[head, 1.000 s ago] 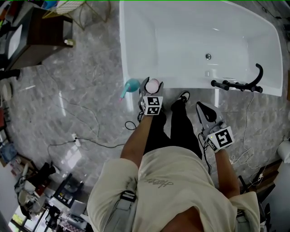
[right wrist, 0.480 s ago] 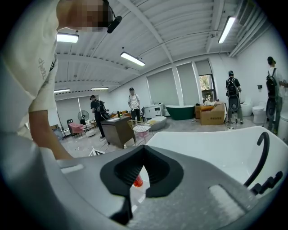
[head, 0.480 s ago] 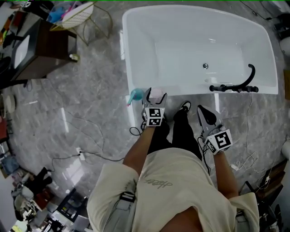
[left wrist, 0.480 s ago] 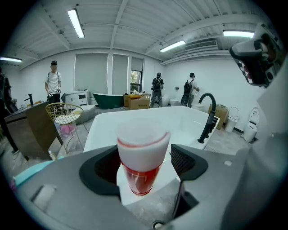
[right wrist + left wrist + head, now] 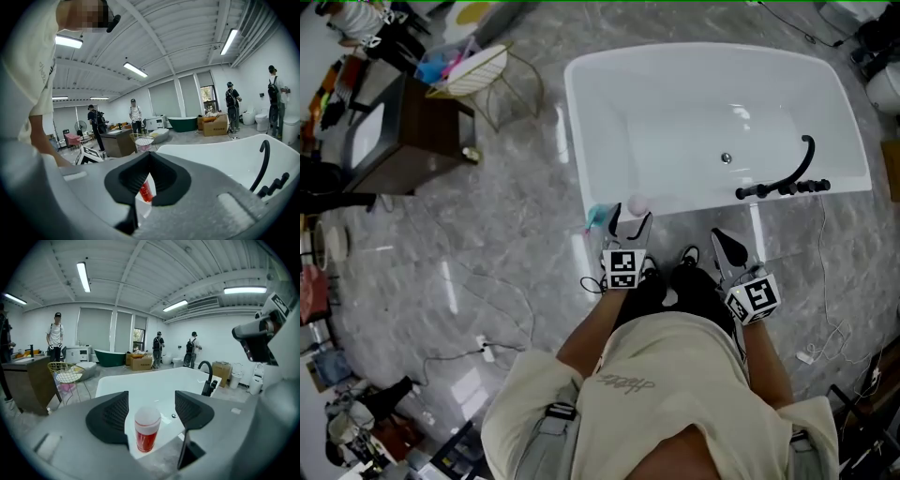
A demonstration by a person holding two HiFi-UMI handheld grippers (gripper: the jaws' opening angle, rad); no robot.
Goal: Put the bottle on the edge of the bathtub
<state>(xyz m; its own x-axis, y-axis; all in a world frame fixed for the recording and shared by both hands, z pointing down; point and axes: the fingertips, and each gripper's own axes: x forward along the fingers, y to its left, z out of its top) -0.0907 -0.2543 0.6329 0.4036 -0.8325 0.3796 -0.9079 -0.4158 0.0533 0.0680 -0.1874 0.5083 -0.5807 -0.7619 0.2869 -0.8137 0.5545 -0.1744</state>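
1. The bottle (image 5: 146, 431) stands upright on the near rim of the bathtub (image 5: 694, 203), close to the tub's left-hand corner as I see it from the head view. It has a red body and a white cap, and its long axis is straight up and down. By my read the placing is basically done.

2. The key relation is that the bottle sits dead ahead of the left gripper (image 5: 630, 225), just past its tips and lined up with the gap. That makes the left hand clearly the nearer one. The right gripper (image 5: 149, 161) is off to the side, well apart from the bottle, over toward the black faucet (image 5: 778, 186).

3. The left jaws stand wide and have just been closing a touch, but the pads aren't on anything. The bottle only shows through the gap, with clear space on both sides, so nothing is gripped. The right jaws are closed tip to tip and empty. I only catch a sliver of the red bottle through the notch below the tips.

4. The tub holds nothing that I can see, just the drain in the bottom. I honestly can't tell whether the bottle's red is liquid or just the body colour.

5. If I back away, I'd pull the left gripper straight back or up so neither jaw clips the cap. The bottle is near the rim's outer side and could tip to the floor.
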